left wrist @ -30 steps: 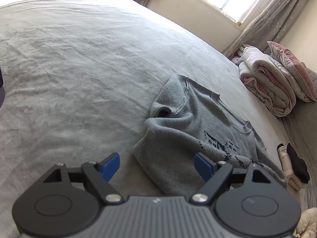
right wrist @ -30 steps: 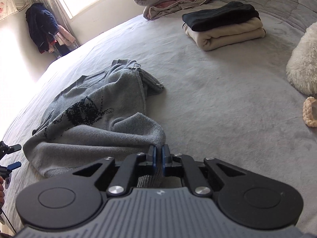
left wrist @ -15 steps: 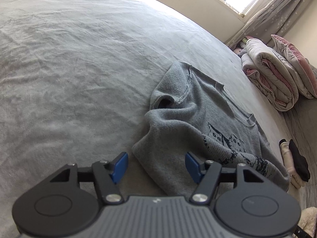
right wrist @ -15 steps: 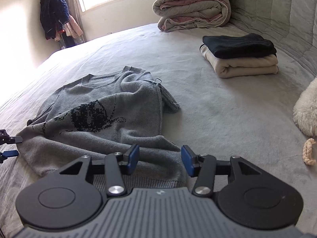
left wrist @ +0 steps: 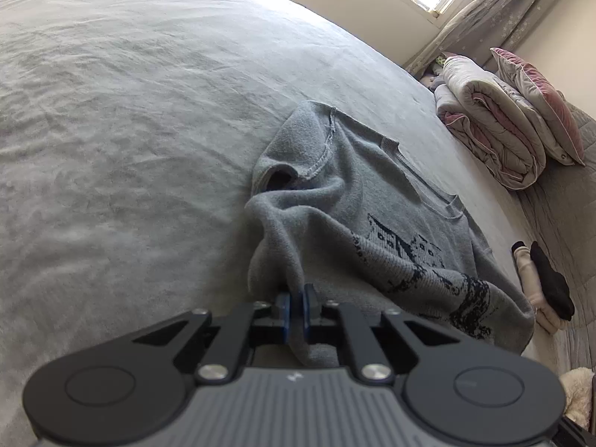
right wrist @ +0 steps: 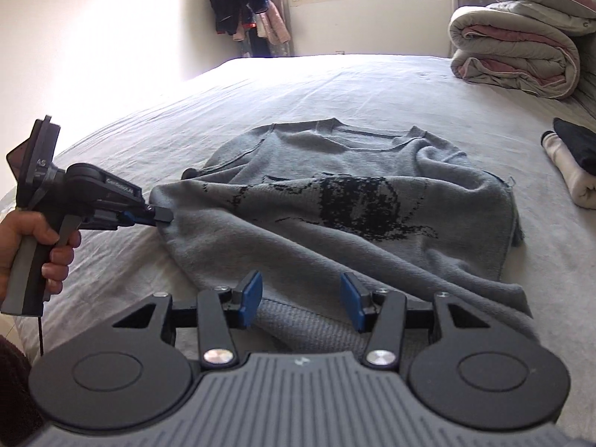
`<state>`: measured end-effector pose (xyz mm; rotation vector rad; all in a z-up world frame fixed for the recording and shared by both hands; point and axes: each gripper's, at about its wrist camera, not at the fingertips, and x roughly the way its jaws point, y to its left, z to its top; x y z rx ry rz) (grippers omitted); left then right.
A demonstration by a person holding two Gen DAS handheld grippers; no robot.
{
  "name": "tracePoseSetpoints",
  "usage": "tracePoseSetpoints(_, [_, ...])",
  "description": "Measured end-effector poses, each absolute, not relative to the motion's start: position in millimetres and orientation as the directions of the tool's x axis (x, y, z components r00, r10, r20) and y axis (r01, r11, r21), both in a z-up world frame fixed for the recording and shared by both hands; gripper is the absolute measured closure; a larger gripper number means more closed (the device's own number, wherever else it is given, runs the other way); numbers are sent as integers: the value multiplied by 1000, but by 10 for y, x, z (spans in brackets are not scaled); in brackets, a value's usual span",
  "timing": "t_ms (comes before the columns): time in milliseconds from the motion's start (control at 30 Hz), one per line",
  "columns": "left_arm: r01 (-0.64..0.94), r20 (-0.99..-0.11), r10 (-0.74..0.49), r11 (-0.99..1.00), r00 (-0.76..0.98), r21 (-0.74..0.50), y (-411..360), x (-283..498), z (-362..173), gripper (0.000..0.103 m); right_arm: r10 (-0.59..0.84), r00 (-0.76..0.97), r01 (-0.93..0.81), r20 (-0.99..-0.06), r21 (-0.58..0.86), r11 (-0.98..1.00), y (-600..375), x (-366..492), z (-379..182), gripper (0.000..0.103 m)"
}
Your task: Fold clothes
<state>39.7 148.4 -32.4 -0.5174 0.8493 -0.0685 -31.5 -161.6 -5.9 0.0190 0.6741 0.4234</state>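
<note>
A grey sweater [right wrist: 335,201] with a dark knitted pattern lies partly folded on the bed; it also shows in the left wrist view [left wrist: 357,223]. My left gripper [left wrist: 297,311] is shut on the sweater's near left edge and lifts the cloth a little. It also shows from the side in the right wrist view [right wrist: 162,218], pinching the sweater's left corner. My right gripper [right wrist: 300,300] is open and empty, just above the sweater's ribbed hem nearest me.
The grey bed sheet [left wrist: 130,130] spreads wide to the left. A rolled duvet [right wrist: 514,56] and pillow lie at the back right. A stack of folded clothes [right wrist: 570,164] sits at the right. Clothes hang [right wrist: 246,3] by the window.
My left gripper has closed on the sweater's edge. My right gripper has opened, let go of the hem and drawn back and swung to face the window.
</note>
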Motion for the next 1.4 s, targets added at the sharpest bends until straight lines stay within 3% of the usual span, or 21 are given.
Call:
tracePoseSetpoints(333, [-44, -630, -377, 836, 679, -547, 1560, 160, -85, 99, 468, 609, -610, -640, -1, 792, -991, -311, -286, 52])
tracePoseSetpoints(533, [-33, -582, -444, 776, 681, -630, 1694, 106, -46, 99, 381, 660, -629, -648, -199, 751, -802, -285, -477, 52])
tracePoseSetpoints(600, [-33, -576, -452, 767, 681, -641, 1723, 107, -46, 99, 347, 680, -621, -646, -256, 741, -779, -264, -533, 57])
tracePoseSetpoints(633, [-35, -577, -450, 767, 682, -640, 1727, 112, -48, 99, 348, 672, -624, -654, -246, 742, -790, -237, -534, 72])
tracePoseSetpoints(667, [-37, -578, -447, 769, 682, -638, 1729, 119, -49, 99, 350, 662, -627, -662, -233, 743, -802, -209, -533, 95])
tracePoseSetpoints(733, [-42, -584, -434, 778, 686, -627, 1730, 135, -43, 99, 370, 629, -629, -684, -167, 759, -844, -148, -492, 96])
tracePoseSetpoints(833, [-45, -584, -413, 790, 699, -612, 1761, 142, -6, 99, 499, 507, -631, -703, 92, 771, -991, -60, -325, 97])
tracePoseSetpoints(1100, [-67, -598, -372, 809, 710, -583, 1792, 221, 26, 99, 720, 299, -514, -626, 531, 674, -1381, 10, -197, 96])
tracePoseSetpoints(1233, [-84, -600, -380, 794, 704, -602, 1726, 368, -56, 99, 733, 329, -373, -595, 631, 680, -1629, 178, -277, 97])
tracePoseSetpoints(1400, [-56, -531, -437, 732, 726, -679, 1552, 573, -175, 97, 658, 419, -224, -626, 631, 743, -1906, 349, -361, 97])
